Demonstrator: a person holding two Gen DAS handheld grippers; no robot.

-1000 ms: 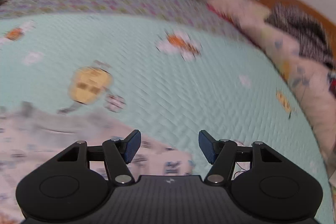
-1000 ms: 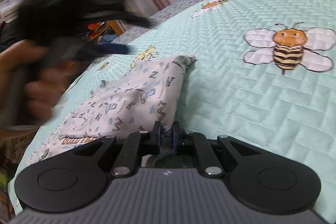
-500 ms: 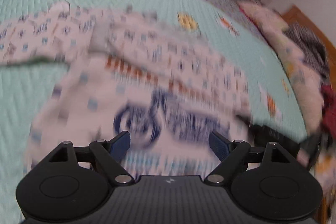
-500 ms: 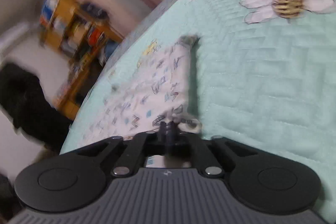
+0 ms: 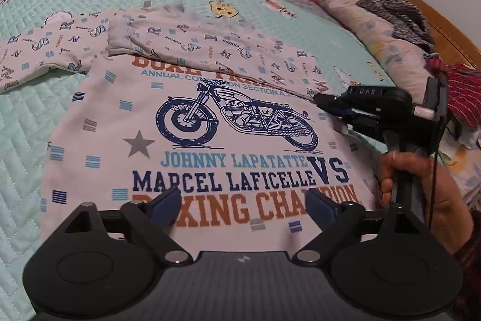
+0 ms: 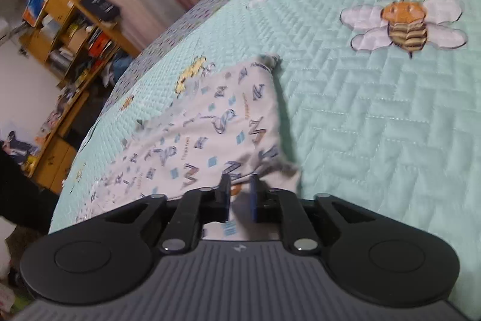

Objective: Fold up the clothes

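A white long-sleeved shirt with a blue motorcycle print lies flat on the mint quilted bedspread. One lettered sleeve is folded across its chest; the other stretches out to the left. My left gripper hovers over the lower print, jaws wide and still opening, nothing between them. My right gripper, held by a hand, sits at the shirt's right edge. In the right wrist view its jaws are opening a little, and the shirt's edge lies just past the tips, not pinched.
Pillows and a dark knitted garment lie along the wooden headboard at the right. A cluttered wooden shelf stands beyond the bed. Bare bedspread with bee pictures spreads to the right of the shirt.
My left gripper swept from bare bedspread to above the shirt's print and its jaws widened. My right gripper's jaws, shut on the shirt's edge before, have parted.
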